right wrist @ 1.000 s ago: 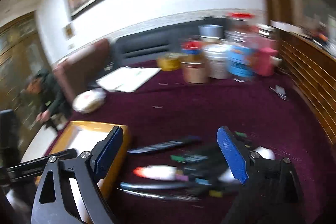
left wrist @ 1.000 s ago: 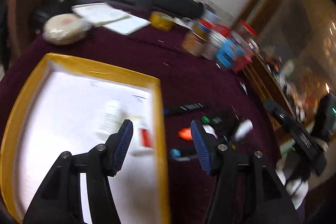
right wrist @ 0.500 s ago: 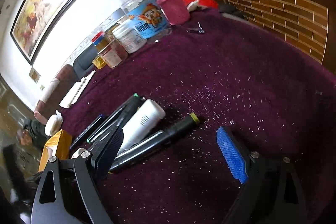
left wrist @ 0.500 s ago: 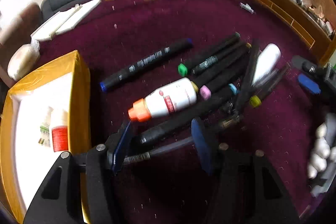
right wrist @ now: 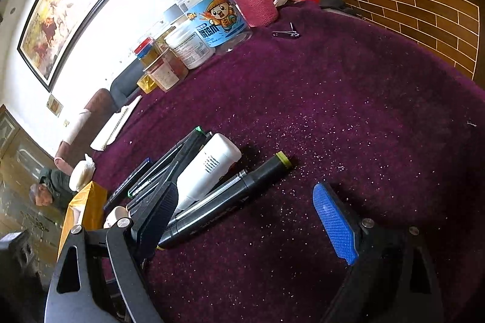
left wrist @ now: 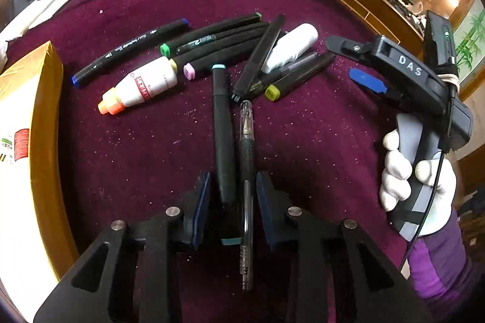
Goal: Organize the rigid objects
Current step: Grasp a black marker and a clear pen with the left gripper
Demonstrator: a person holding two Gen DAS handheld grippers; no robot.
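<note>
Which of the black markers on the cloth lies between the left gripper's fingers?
The teal-capped marker, lying beside a clear pen inside the left gripper; every other marker rests farther off in the pile.

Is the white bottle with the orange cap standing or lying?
Lying. The white bottle with the orange cap rests on its side on the purple cloth, cap pointing toward the yellow box.

The left tongs [left wrist: 232, 201] sit at the bottom centre of the left wrist view, jaws drawn narrow. The right tongs [right wrist: 245, 220] spread wide across the lower frame of the right wrist view; a white-gloved right hand [left wrist: 415, 171] grips their handle at right.
</note>
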